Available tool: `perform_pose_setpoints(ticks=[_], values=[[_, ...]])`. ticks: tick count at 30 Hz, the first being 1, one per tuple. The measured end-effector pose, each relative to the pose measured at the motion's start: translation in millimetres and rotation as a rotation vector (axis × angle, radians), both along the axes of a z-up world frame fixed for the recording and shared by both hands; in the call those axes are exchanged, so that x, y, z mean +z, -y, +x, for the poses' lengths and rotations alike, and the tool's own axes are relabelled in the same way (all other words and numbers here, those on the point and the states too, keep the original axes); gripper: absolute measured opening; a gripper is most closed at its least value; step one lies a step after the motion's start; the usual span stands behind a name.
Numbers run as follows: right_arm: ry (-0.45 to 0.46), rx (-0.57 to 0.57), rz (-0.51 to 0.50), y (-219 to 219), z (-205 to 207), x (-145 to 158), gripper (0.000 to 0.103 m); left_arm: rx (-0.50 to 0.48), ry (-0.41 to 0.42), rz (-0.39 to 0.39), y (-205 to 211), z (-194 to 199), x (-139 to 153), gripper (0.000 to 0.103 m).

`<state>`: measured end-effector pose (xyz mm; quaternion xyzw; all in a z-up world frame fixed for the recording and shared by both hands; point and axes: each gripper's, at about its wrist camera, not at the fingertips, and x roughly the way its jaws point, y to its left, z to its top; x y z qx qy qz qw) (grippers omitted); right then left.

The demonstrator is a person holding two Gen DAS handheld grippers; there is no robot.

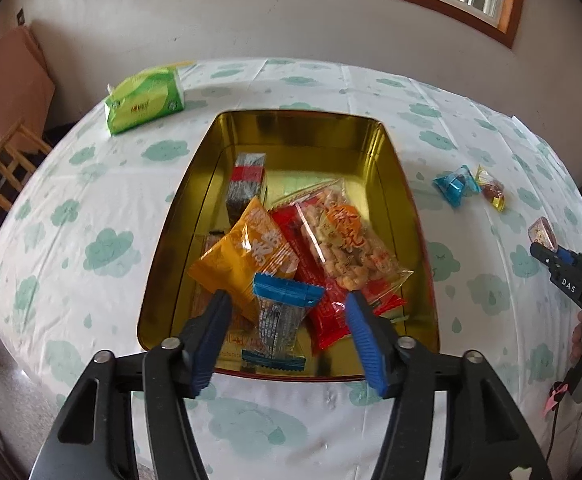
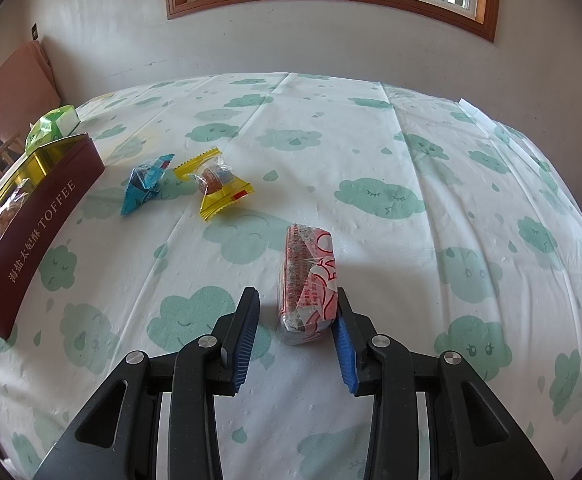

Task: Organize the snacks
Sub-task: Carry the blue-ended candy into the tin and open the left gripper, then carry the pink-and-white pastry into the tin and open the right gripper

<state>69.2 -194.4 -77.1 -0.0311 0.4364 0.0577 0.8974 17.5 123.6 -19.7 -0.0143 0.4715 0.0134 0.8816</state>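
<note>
1. Left gripper (image 1: 287, 306): fingers wide apart, hovering over the near end of the gold-lined tin (image 1: 413, 216). A blue-ended clear packet (image 1: 279, 320) sits between them; neither finger looks pressed against it, so it appears to be free rather than gripped.

2. Right gripper (image 2: 297, 312): fingers apart, straddling the near end of a pink-wrapped bar (image 2: 309, 280) that lies on the surface (image 2: 371, 128). The right finger is touching or just beside the wrapper; the left one stands clear, leaving a gap. Nothing clamped yet.

3. Inside the tin, mid-distance: orange packet (image 1: 247, 254), red packet (image 1: 323, 304), clear bag of puffed snacks (image 1: 347, 240), and a dark bar with a red band (image 1: 247, 182) towards the far end. The pile is loose and overlapping.

4. Still out on the surface, beyond the pink bar and just right of the tin: blue candy (image 2: 145, 186) and yellow candy (image 2: 215, 184), just beside each other.

5. Far left: green tissue pack (image 1: 145, 98), not a snack.

6. Risks, as judged:
   - The bar sits off-centre between the right fingers; closing could push it sideways or twist it before both pads bite.
   - A grip on only the near end may let the far end droop or slip in the slick wrapper.
   - The heaped tin may let a new packet slide over the rim.
</note>
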Motion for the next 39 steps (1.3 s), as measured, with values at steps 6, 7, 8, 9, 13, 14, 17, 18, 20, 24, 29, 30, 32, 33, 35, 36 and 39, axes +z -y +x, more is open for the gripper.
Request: perform_pose_setpoints(ticks=[6,7,8,9,13,14,17,18,20,24,29,30,32,33,35,36,39], values=[[0.001,-0.002,0.001,1,-2,0,0.038,-0.028,0.013,0.023,7,-2,7,0.065],[0.001,-0.002,0.001,1,-2,1,0.038,-0.029,0.015,0.024,8,-2,8,0.067],[0.001,-0.002,0.001,2,-2,1,0.038,-0.030,0.017,0.025,8,-3,8,0.067],[0.001,-0.002,0.001,2,-2,1,0.038,-0.034,0.023,0.028,9,-4,9,0.068],[0.001,-0.001,0.001,2,-2,1,0.038,-0.039,0.029,0.039,9,-5,11,0.070],[0.001,-0.001,-0.001,2,-2,1,0.038,-0.037,0.028,0.039,9,-5,11,0.071],[0.001,-0.001,0.000,2,-2,1,0.038,-0.031,0.031,0.038,6,-6,12,0.075],[0.001,-0.001,0.000,3,-3,1,0.038,-0.029,0.032,0.043,5,-6,12,0.077],[0.002,-0.001,-0.002,3,-4,1,0.038,-0.023,0.033,0.054,3,-7,12,0.079],[-0.003,-0.011,0.002,-1,-1,1,0.037,-0.004,0.030,0.049,-5,-6,11,0.081],[-0.024,-0.027,0.025,2,4,2,0.037,0.014,0.026,0.044,-12,-6,8,0.082],[-0.029,-0.035,0.040,5,4,3,0.037,0.015,0.026,0.044,-13,-6,8,0.082],[-0.035,-0.051,0.066,9,6,4,0.037,0.018,0.025,0.043,-15,-6,7,0.082],[-0.035,-0.052,0.064,11,7,4,0.037,0.020,0.023,0.043,-16,-6,7,0.082],[-0.038,-0.054,0.046,11,9,4,0.035,0.024,0.021,0.041,-17,-7,5,0.082],[-0.039,-0.053,0.043,12,9,5,0.031,0.025,0.021,0.041,-17,-7,5,0.082],[-0.042,-0.043,0.022,11,8,6,0.025,0.035,0.021,0.036,-21,-8,4,0.082]])
